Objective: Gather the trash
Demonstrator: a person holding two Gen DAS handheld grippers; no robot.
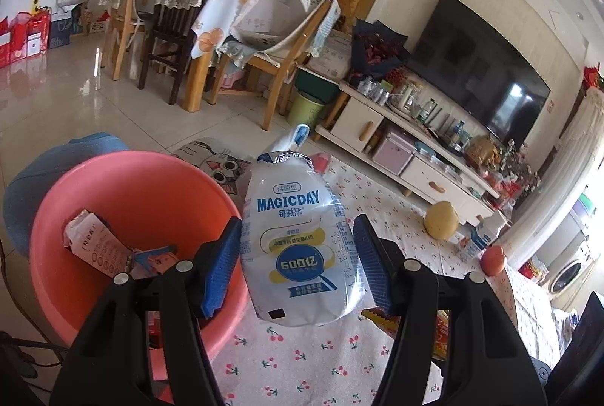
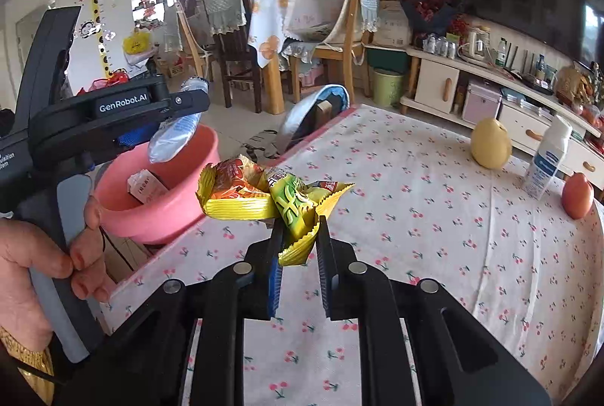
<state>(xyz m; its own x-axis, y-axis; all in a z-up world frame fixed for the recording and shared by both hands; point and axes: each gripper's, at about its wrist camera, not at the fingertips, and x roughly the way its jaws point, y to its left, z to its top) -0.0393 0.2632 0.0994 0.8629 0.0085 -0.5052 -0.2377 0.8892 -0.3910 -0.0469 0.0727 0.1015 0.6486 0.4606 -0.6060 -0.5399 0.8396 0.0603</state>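
Observation:
My left gripper (image 1: 298, 221) is shut on a crumpled white Magicday drink bottle (image 1: 294, 202), holding it neck away from me beside the pink basin (image 1: 113, 158). In the right wrist view that bottle (image 2: 173, 138) hangs over the basin (image 2: 162, 217), which stands lower than the table edge. A small carton (image 1: 90, 240) and another bit of packaging lie inside the basin. My right gripper (image 2: 301, 221) is shut on a bunch of yellow and green snack wrappers (image 2: 245, 194), lifted above the cherry-print tablecloth (image 2: 415, 255) near the basin. A hand (image 2: 34, 270) holds the left gripper's handle.
A yellow pear (image 2: 490, 143), a white bottle (image 2: 547, 160) and a red fruit (image 2: 577, 196) stand on the table's far right. Beyond the table are a chair back (image 2: 317, 115), a green bin (image 2: 387, 87), dining chairs and a TV cabinet (image 2: 438, 85).

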